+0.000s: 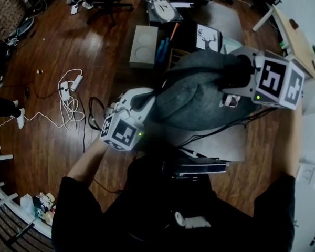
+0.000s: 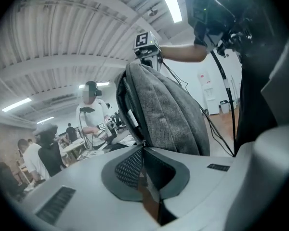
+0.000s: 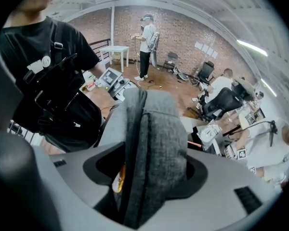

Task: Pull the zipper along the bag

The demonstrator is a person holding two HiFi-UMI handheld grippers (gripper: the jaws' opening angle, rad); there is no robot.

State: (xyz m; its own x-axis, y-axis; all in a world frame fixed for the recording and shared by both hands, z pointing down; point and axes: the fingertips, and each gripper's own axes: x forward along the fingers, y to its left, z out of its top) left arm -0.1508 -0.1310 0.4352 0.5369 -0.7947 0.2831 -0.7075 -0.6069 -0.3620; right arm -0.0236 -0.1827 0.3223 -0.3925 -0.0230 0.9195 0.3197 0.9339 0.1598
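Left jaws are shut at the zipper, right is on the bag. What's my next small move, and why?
Probably draw the left gripper along the zipper track, up the bag's edge: its jaws pinch at the slider and track runs on ahead. The right gripper clamps the grey fabric, so the bag looks braced.

No words or numbers were legible, square black-and-white coded markers stood on the left cube (image 1: 121, 131) and the right cube (image 1: 279, 81), a deer-head emblem showed on a white card (image 1: 208, 38), a black shirt's (image 3: 38, 64) white print was too blurred to read
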